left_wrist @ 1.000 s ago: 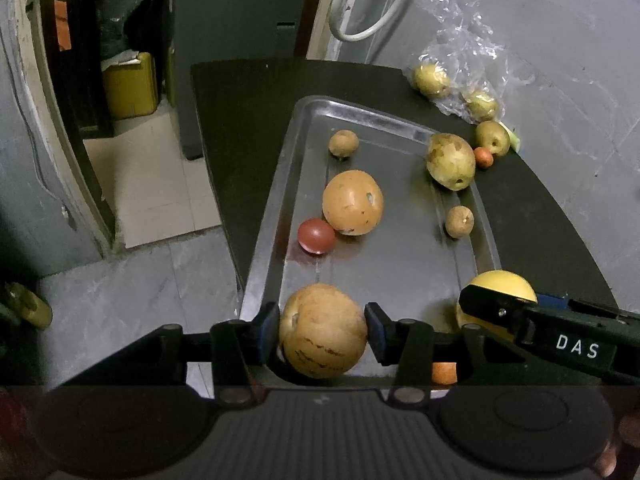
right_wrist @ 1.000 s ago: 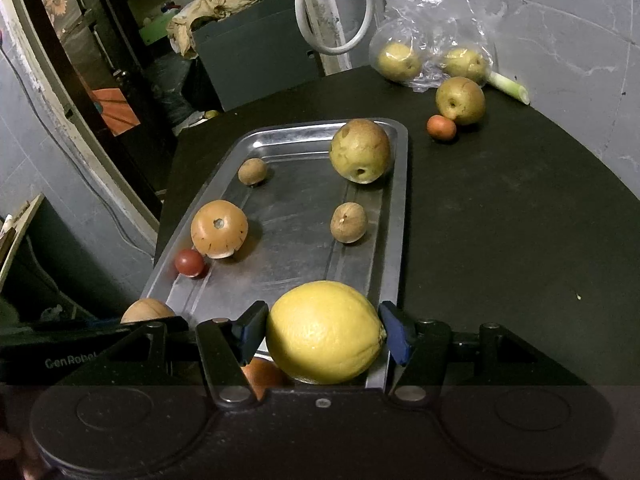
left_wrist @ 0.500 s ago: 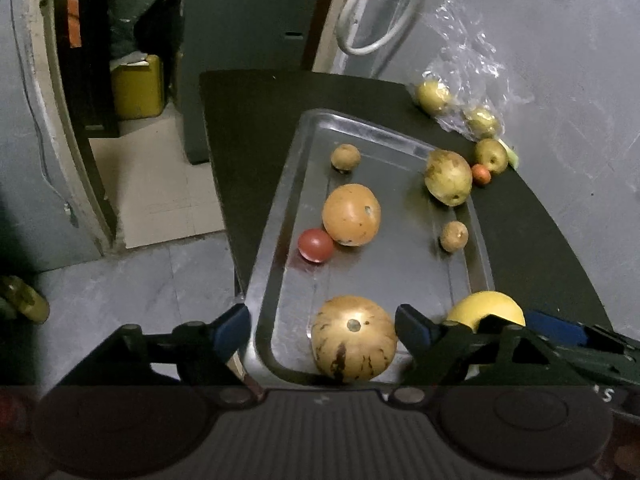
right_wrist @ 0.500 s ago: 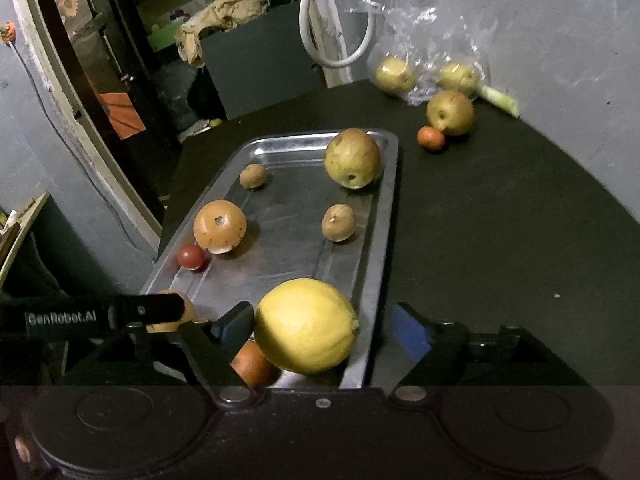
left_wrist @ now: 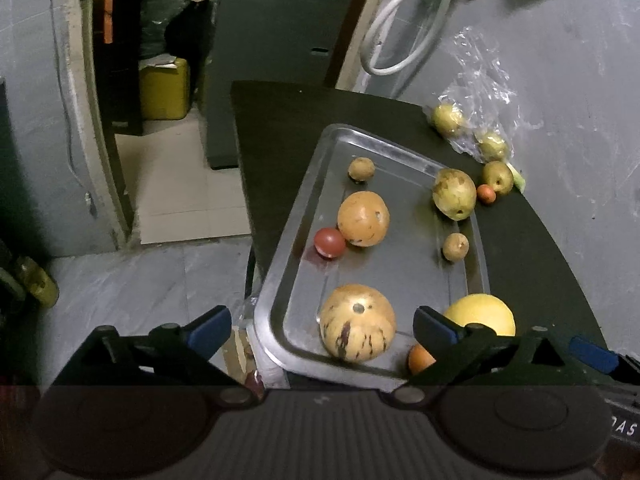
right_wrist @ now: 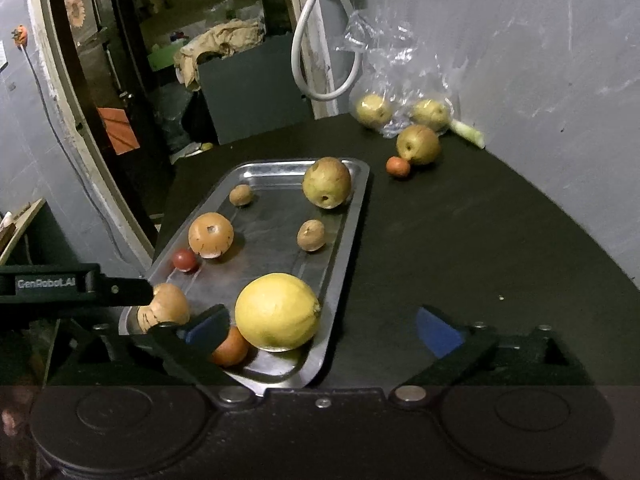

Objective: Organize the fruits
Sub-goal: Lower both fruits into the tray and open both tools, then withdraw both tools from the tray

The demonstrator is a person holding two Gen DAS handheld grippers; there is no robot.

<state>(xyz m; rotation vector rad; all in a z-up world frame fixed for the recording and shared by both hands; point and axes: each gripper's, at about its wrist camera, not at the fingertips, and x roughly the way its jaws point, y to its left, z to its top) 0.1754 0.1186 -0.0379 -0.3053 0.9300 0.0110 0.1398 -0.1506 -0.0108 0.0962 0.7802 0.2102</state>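
Both tongs, left (left_wrist: pixel 322 330) and right (right_wrist: pixel 322 324), gape empty; an orange fruit (right_wrist: pixel 230 347) sits half hidden behind the lemon (right_wrist: pixel 277 311) on the tray (right_wrist: pixel 346 240).

Left tool (left_wrist: pixel 322 330) spread wide, blue pads clear on both sides of the striped melon (left_wrist: pixel 357 322), which sits free at the near end of the metal tray (left_wrist: pixel 280 264) on the dark counter (left_wrist: pixel 272 128). Yellow lemon (left_wrist: pixel 480 314) and small orange fruit (left_wrist: pixel 420 358) sit right beside it.
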